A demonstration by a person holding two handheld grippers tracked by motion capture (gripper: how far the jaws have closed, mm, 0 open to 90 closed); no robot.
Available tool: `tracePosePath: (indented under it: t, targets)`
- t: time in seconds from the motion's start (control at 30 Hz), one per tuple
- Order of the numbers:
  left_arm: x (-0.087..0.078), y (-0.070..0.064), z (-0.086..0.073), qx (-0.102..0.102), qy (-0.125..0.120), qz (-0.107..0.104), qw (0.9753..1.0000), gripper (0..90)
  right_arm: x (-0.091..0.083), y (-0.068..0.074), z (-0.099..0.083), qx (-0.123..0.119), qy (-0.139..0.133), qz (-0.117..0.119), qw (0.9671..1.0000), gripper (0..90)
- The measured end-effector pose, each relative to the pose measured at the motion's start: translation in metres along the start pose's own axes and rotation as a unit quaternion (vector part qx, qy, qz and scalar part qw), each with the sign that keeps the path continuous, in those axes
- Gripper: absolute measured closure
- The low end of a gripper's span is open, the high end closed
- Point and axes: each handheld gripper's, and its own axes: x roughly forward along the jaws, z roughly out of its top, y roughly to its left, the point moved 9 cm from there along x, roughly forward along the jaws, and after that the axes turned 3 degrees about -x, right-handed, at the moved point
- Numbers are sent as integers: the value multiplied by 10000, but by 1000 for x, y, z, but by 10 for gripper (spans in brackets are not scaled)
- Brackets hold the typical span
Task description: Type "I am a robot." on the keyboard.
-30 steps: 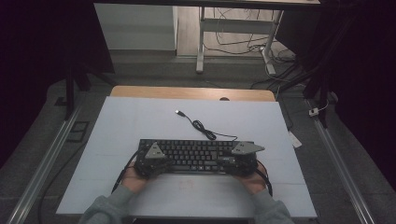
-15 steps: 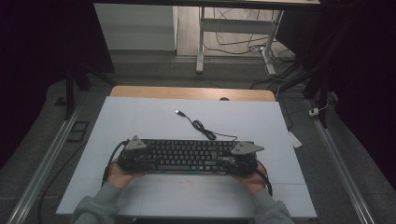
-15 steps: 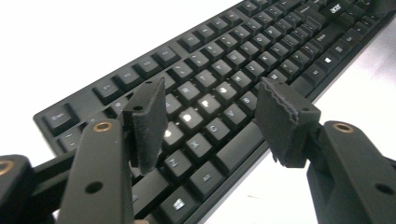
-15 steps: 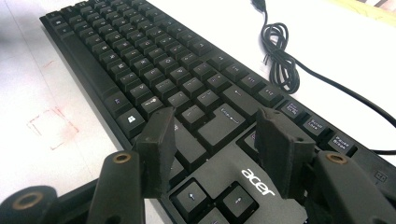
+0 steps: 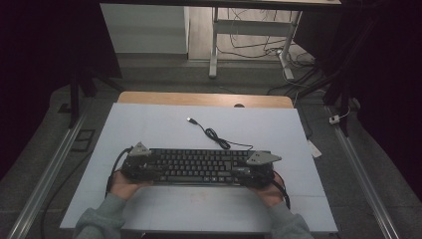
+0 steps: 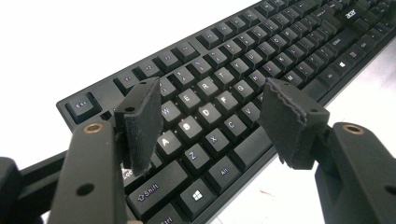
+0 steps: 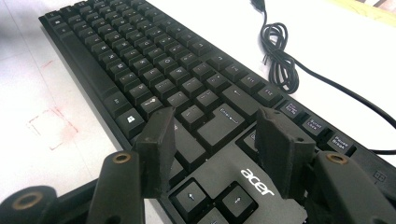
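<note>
Black keyboard (image 5: 199,167) lies crosswise near front edge of white tabletop (image 5: 149,124) — "acer" printed above arrow keys, legends Esc, Shift, Alt, Enter readable. Cable (image 5: 214,134) trails in loose coil toward table's far side. Left hand-held gripper (image 6: 210,121) poised over keyboard's left end, jaws wide apart, gripping nothing. Right hand-held gripper (image 7: 212,142) over right end near Enter — jaws likewise spread, empty.
</note>
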Motion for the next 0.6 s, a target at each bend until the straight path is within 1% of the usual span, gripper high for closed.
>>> tracePosePath:
  t: [0.23, 0.37, 0.6]
  targets:
    - [3, 1, 3, -12, 6, 33, 10000, 387, 0, 0, 0, -4, -6, 4, 10000, 480]
    - [5, 2, 3, 30, 31, 92, 9999, 391, 0, -1, 0, -6, 4, -24, 10000, 480]
    - [12, 4, 8, 72, -7, 117, 9999, 457, 1, 0, 0, -4, 15, -15, 10000, 480]
